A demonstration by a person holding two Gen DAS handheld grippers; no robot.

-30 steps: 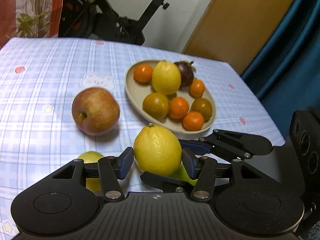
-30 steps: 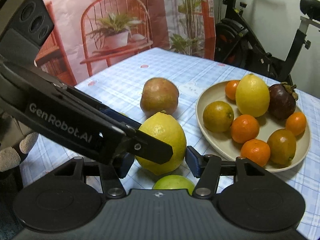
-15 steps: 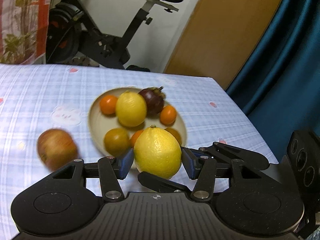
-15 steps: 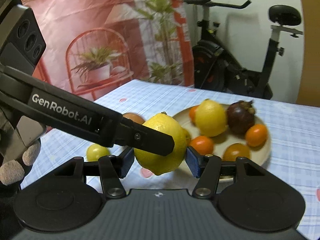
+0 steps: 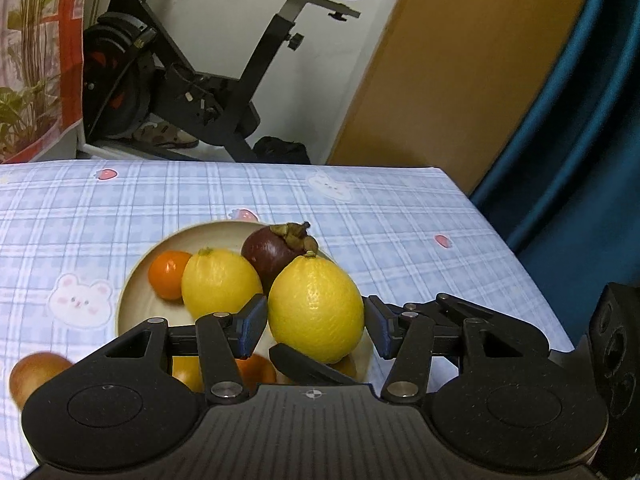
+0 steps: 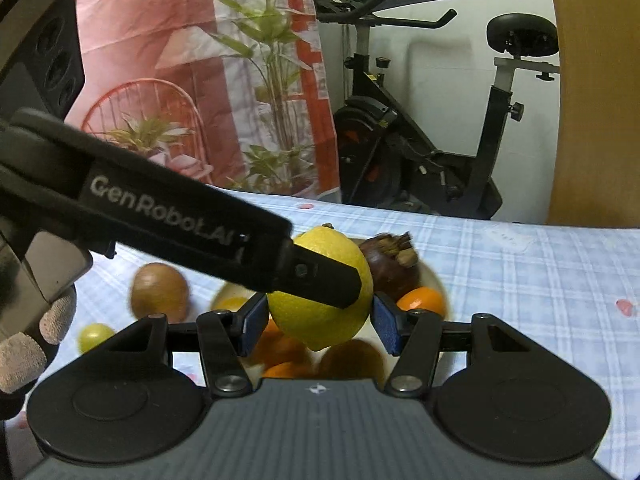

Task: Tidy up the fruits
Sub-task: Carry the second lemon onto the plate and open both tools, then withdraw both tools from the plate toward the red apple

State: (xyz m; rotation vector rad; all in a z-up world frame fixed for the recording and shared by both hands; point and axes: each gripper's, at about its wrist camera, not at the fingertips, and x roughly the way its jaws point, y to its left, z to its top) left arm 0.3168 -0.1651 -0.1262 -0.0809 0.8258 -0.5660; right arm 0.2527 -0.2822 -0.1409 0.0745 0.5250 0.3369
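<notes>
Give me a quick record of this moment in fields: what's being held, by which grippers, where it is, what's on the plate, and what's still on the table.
held item: lemon, lifted off the table
left gripper: closed on the lemon's sides
right gripper: also closed on the lemon
position: above the near part of the plate
on plate: second lemon, mangosteen, small oranges
off plate: apple and small green fruit on the tablecloth
</notes>
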